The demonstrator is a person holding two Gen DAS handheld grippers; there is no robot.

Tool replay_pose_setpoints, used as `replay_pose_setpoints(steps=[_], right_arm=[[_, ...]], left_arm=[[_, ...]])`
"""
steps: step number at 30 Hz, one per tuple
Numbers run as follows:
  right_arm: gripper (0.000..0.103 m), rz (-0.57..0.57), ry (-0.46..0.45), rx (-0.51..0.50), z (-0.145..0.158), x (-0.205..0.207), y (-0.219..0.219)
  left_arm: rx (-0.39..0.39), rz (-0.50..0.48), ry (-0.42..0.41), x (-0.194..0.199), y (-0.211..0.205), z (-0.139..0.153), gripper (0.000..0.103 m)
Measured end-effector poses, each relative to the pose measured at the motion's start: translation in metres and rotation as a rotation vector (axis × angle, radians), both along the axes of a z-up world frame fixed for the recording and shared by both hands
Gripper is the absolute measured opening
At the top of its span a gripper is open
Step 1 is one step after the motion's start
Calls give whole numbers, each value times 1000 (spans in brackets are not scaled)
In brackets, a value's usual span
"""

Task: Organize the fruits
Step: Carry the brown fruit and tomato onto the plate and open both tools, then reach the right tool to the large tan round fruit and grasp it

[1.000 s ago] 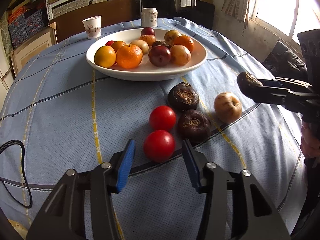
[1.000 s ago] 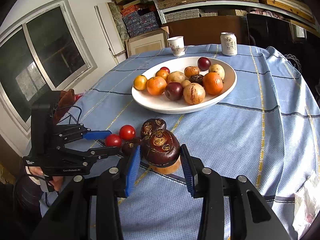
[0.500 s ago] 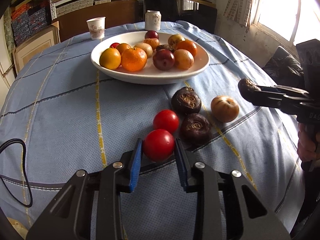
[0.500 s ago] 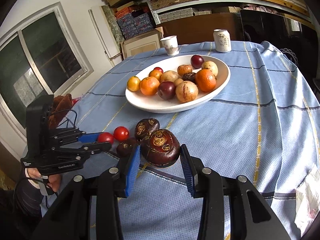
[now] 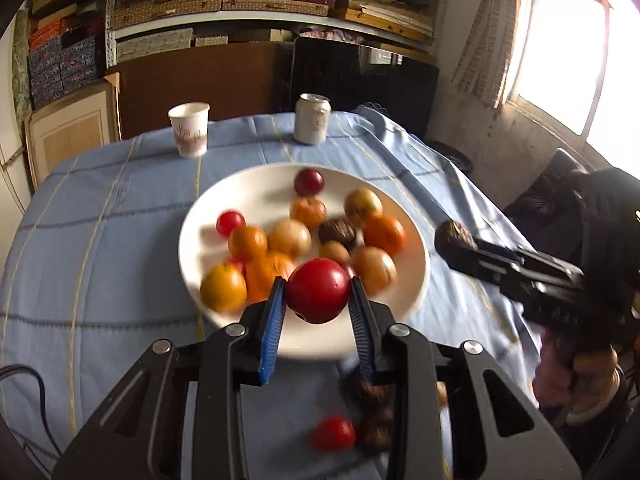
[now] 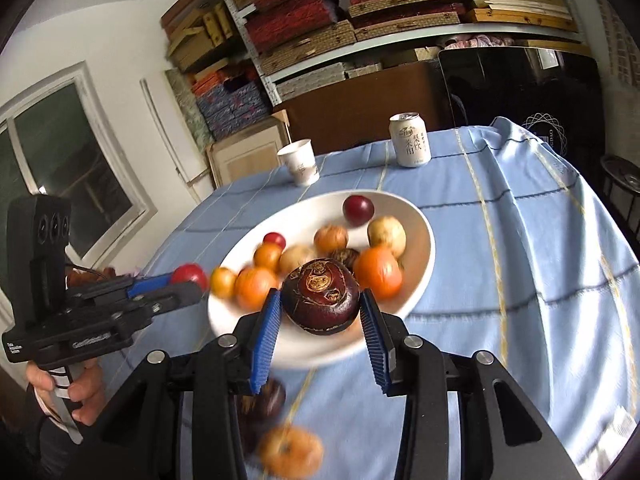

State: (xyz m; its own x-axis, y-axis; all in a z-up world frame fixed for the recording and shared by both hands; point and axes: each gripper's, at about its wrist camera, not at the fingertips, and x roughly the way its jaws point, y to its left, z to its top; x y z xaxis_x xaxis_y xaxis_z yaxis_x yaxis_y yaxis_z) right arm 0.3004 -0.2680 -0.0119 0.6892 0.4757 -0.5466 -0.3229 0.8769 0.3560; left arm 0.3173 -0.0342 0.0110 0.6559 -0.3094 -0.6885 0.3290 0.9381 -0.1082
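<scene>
The left gripper (image 5: 318,298) was closed on a red tomato (image 5: 318,295), pinched between its blue pads, and the right gripper (image 6: 320,304) was clamped on a dark purple fruit (image 6: 321,297) in the same way. Both loads hung in the air just short of the near rim of the white plate (image 5: 416,240), which lay ahead of the fingers and was already crowded with oranges and other fruit.

To do this step well, each load probably ought to go forward over a bare patch of the plate, low enough that release would not send it rolling, with the two grippers kept apart.

The tomato looked smooth, glossy and round, likely to slip or bruise under hard squeezing. The purple fruit was squat, with a rough tan scar on top. Below the fingers, more fruit lay blurred on the blue tablecloth (image 6: 520,248), including another tomato (image 5: 334,433).
</scene>
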Motion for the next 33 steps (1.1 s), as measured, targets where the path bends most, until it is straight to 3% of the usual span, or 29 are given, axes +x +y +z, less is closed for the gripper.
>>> replay_pose_setpoints(steps=[5, 10, 12, 14, 16, 18, 24, 30, 33], right_arm=[[41, 16, 17, -7, -6, 29, 12], [43, 10, 9, -18, -11, 44, 16], [49, 7, -4, -26, -10, 45, 17], [49, 5, -4, -32, -7, 42, 15], [50, 11, -20, -33, -1, 32, 12], [60, 19, -38, -52, 7, 19, 10], [68, 89, -70, -73, 12, -28, 2], [68, 89, 71, -63, -16, -44, -4], [68, 125, 150, -53, -29, -44, 3]], left_arm=[[-8, 44, 52, 51, -7, -14, 31], [2, 59, 64, 67, -11, -24, 33], [0, 79, 72, 68, -10, -24, 74], [-11, 136, 18, 60, -4, -15, 85], [-23, 136, -4, 48, 0, -8, 86], [-38, 140, -16, 33, 6, -2, 93], [-25, 129, -27, -35, 17, -4, 95], [-35, 136, -27, -73, 18, -30, 96], [-46, 142, 31, -72, 20, -37, 96]])
